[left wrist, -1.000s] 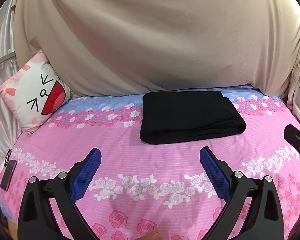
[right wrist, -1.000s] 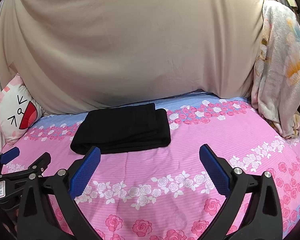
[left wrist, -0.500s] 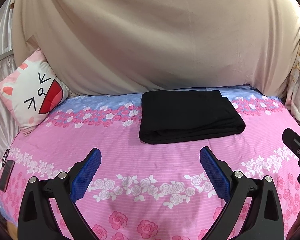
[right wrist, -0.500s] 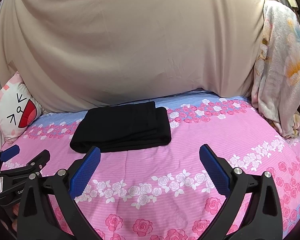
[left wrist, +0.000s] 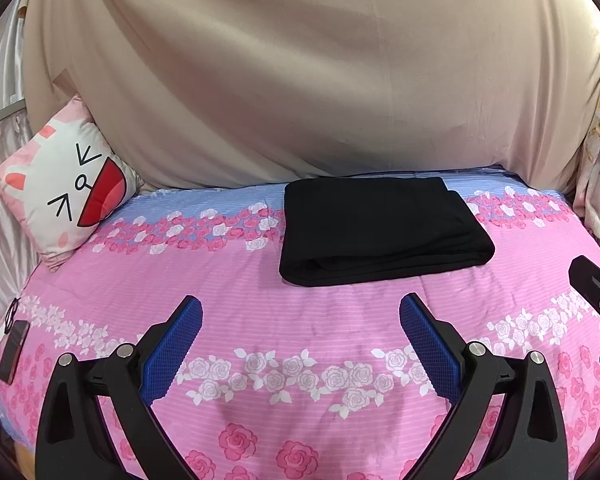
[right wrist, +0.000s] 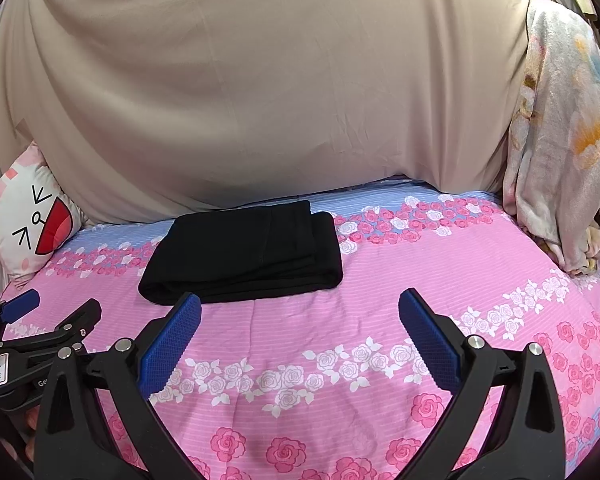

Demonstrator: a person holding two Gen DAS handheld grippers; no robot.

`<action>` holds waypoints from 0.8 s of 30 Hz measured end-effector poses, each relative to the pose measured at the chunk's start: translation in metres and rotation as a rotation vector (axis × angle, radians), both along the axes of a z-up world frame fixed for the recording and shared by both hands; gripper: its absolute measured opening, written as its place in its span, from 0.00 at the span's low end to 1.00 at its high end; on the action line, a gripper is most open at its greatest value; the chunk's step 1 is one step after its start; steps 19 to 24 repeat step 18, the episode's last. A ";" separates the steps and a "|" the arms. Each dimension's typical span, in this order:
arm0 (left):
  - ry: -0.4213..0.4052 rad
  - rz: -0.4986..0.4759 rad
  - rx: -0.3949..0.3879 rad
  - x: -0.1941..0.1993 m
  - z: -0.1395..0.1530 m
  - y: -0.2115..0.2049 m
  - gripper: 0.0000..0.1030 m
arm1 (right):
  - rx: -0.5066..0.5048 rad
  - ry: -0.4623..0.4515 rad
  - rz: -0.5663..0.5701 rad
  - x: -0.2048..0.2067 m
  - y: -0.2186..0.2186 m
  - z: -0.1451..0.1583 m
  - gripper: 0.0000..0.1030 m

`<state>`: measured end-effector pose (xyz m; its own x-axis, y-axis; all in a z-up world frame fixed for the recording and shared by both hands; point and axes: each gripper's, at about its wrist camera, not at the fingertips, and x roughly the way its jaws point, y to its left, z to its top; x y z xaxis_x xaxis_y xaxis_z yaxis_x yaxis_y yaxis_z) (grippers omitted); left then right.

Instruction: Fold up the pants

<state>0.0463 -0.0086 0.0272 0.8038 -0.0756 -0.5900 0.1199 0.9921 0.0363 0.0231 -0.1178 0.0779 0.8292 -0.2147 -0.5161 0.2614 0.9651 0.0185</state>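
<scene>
1. Toward the far side of the bed [left wrist: 260, 312], the black pants [left wrist: 380, 232] are seen lying folded into a flat rectangle, with the layered edges facing the near side and a rounded fold at the right end.
2. On a pink sheet printed with roses and a blue band, the pants are laid partly across that blue band, close to the beige cloth [left wrist: 300, 80] draped behind the bed.
3. The left gripper [left wrist: 300, 320] is held above the sheet on the near side of the pants; its blue-padded fingers [left wrist: 172, 348] are spread wide apart and nothing is gripped between them.
4. The right gripper [right wrist: 300, 316] is likewise held with its jaws wide apart and empty; in its own view the left pad's tip is seen overlapping the near edge of the pants [right wrist: 244, 252], though contact cannot be told.
5. A cartoon-face cushion [left wrist: 68, 184] is propped at the far left corner, well apart from the pants.
6. A dark phone-like object [left wrist: 12, 350] is seen at the left edge of the sheet.
7. A floral blanket [right wrist: 560, 140] is hung at the right of the bed.
</scene>
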 end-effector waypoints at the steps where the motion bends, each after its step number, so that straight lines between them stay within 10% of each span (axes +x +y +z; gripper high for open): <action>1: 0.001 -0.001 0.001 0.001 -0.001 0.000 0.95 | 0.000 -0.001 -0.002 0.000 0.000 0.000 0.94; 24: 0.004 -0.005 0.013 0.001 -0.004 -0.004 0.94 | 0.001 0.004 -0.003 0.000 -0.002 -0.002 0.94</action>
